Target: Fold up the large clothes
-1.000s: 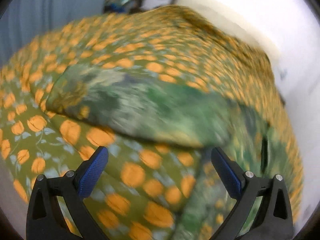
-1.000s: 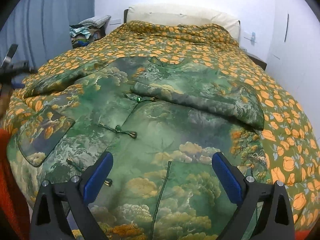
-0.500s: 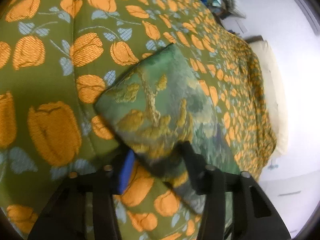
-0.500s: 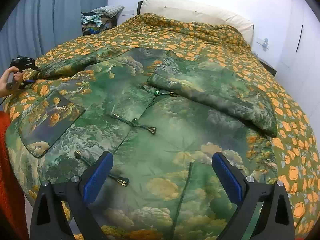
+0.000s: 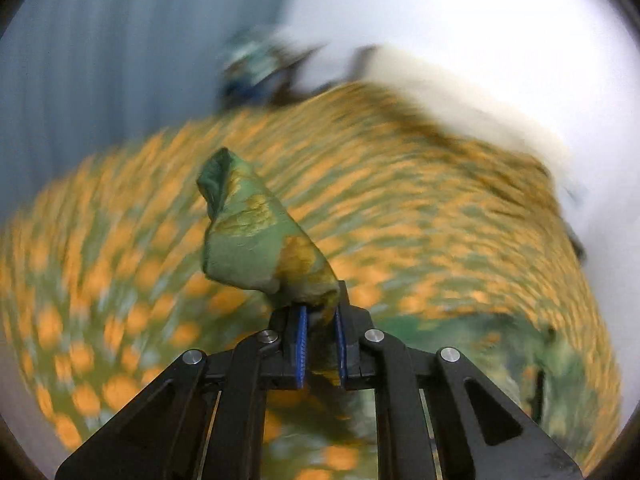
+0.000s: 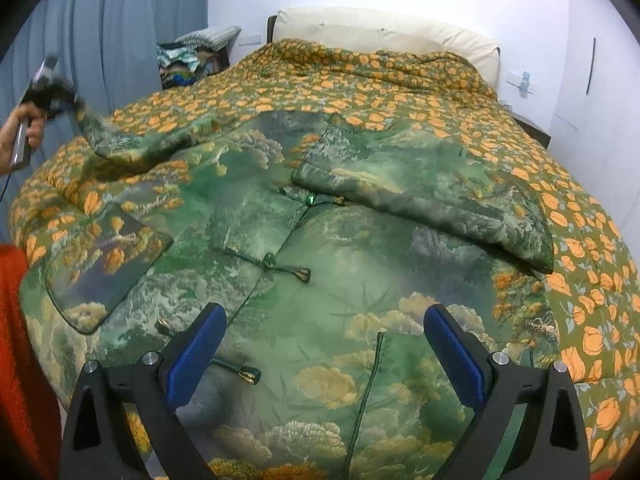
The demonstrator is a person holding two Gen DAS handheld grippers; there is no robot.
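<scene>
A large green landscape-print jacket [image 6: 320, 272] with knot buttons lies spread on the bed. Its right sleeve [image 6: 432, 192] is folded across the chest. My left gripper [image 5: 320, 316] is shut on the left sleeve cuff [image 5: 256, 240] and holds it lifted above the bedspread; in the right wrist view it shows at the far left [image 6: 52, 92] with the sleeve [image 6: 132, 144] trailing from it. My right gripper [image 6: 324, 344] is open and empty, hovering over the jacket's lower front.
The bed carries an olive bedspread with orange flowers [image 6: 400, 84] and a cream headboard [image 6: 384, 32]. A pile of clothes [image 6: 192, 52] sits at the back left by blue curtains [image 6: 100, 40]. A red cloth [image 6: 20, 360] is at the lower left.
My left gripper has shut on the sleeve cuff and lifted it off the bedspread, swinging fast. My right gripper has stayed open above the jacket, drifting slightly closer.
</scene>
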